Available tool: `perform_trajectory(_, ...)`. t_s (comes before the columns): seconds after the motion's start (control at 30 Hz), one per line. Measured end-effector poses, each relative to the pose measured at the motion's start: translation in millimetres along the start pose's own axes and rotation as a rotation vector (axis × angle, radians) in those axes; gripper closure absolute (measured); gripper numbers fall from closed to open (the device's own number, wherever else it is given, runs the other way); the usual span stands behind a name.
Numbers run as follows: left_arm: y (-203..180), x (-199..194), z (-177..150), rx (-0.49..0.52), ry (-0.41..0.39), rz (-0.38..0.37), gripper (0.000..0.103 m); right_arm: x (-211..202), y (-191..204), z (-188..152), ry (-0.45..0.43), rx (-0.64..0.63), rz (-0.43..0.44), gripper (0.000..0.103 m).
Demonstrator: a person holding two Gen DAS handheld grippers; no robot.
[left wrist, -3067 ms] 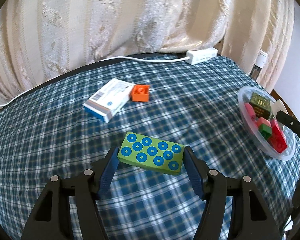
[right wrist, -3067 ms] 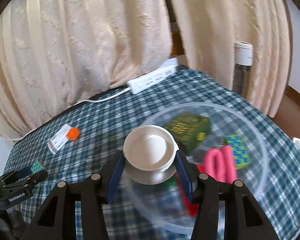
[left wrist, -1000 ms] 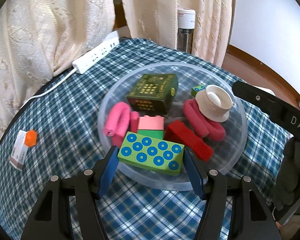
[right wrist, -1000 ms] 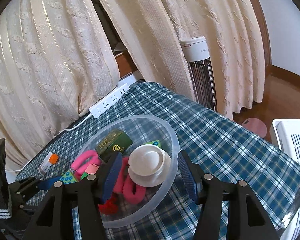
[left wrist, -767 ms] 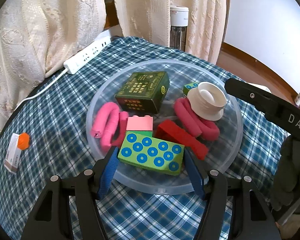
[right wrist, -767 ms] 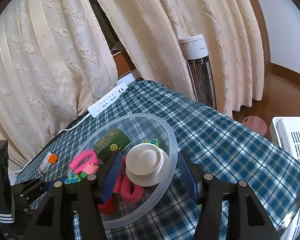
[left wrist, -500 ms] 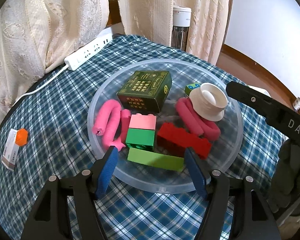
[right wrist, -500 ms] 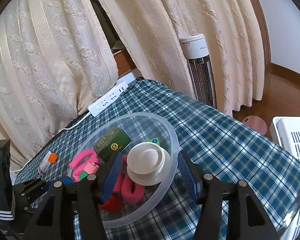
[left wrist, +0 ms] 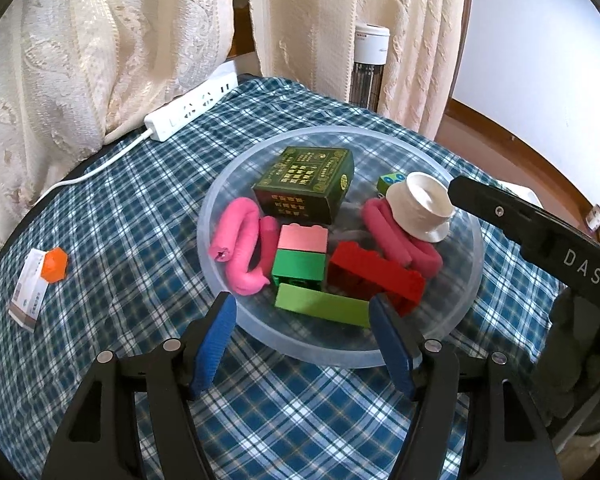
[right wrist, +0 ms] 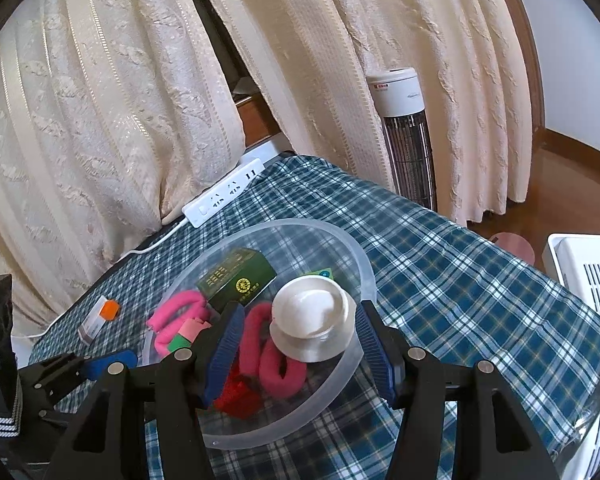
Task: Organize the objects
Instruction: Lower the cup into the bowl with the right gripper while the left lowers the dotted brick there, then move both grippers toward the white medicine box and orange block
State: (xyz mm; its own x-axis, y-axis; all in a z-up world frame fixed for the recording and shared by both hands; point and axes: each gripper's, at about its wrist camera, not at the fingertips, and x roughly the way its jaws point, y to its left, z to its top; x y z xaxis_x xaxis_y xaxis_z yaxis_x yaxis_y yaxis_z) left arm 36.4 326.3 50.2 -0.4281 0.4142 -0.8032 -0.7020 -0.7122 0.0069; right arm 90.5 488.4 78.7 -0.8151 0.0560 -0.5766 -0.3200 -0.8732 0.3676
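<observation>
On the checked cloth, well left of the bowl, a small white box lies with an orange piece touching it. A white power strip sits beyond the bowl by the curtain.

The left gripper hovers at the bowl's near rim, its blue pads spread and touching nothing. Just past them, inside the bowl, lies the long green block. Along the bowl's left side curls a pink foam roll. Right of it stand a pink brick and a green brick, with a dark green box behind them. A red brick lies right of the green brick, and a second pink roll crosses behind it. A white cup rests on that roll at the bowl's right.

The right gripper stands over the bowl's right side, its pads apart on either side of the cup without pressing it.
</observation>
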Motion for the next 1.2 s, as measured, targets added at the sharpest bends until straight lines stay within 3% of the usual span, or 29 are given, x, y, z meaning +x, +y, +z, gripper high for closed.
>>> perform_trajectory(0.43, 28.1, -6.5, -14.8, -0.055, -0.006, 0.087, 0.033, 0.0, 24.1, -7.7, 0.017, -0.039, 0.002, 0.039)
perform_trajectory(1.2, 120.2, -25.0, -62.3, -0.253, -0.012, 0.157, 0.033, 16.5, 113.6, -28.5, 0.071, -0.19, 0.049, 0.032)
